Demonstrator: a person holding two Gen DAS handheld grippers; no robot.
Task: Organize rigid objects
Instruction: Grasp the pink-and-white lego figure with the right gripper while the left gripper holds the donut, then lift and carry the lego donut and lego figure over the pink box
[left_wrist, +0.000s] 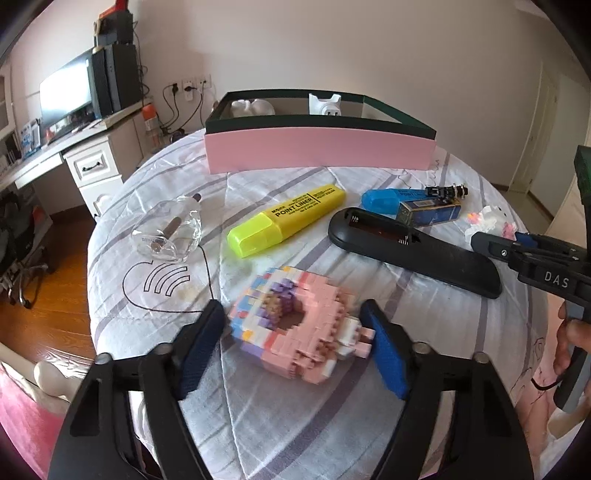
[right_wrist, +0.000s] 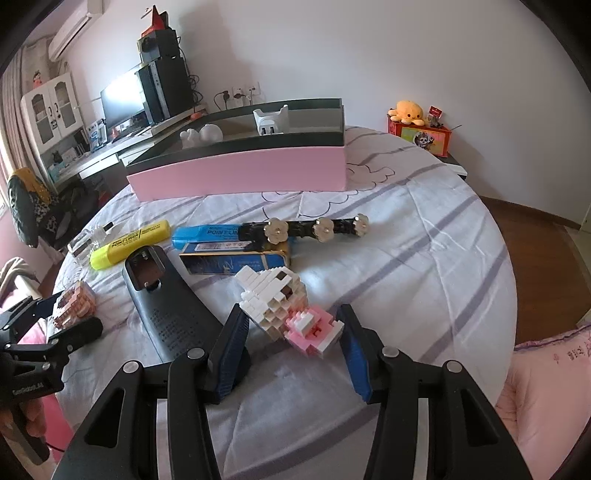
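The left gripper (left_wrist: 295, 332) was closed on a pink brick figure (left_wrist: 295, 325), its blue pads pressing both sides of the toy just above the striped bed sheet (left_wrist: 295, 424). The right gripper (right_wrist: 293, 328) straddled a white-and-pink brick figure (right_wrist: 284, 302) lying on the sheet; whether its pads actually pressed the toy I could not tell. Between the two figures lay a black remote (left_wrist: 413, 251), back up with its battery bay uncovered. Beyond it were a yellow highlighter (left_wrist: 284, 221), a blue highlighter (right_wrist: 207, 234), a dark blue box (right_wrist: 236, 262) and a black hair clip (right_wrist: 306, 229) with three flowers. A clear glass bottle (left_wrist: 170, 232) lay at the left. At the far side stood a pink-sided tray (left_wrist: 317, 151) holding white objects (right_wrist: 269, 123)
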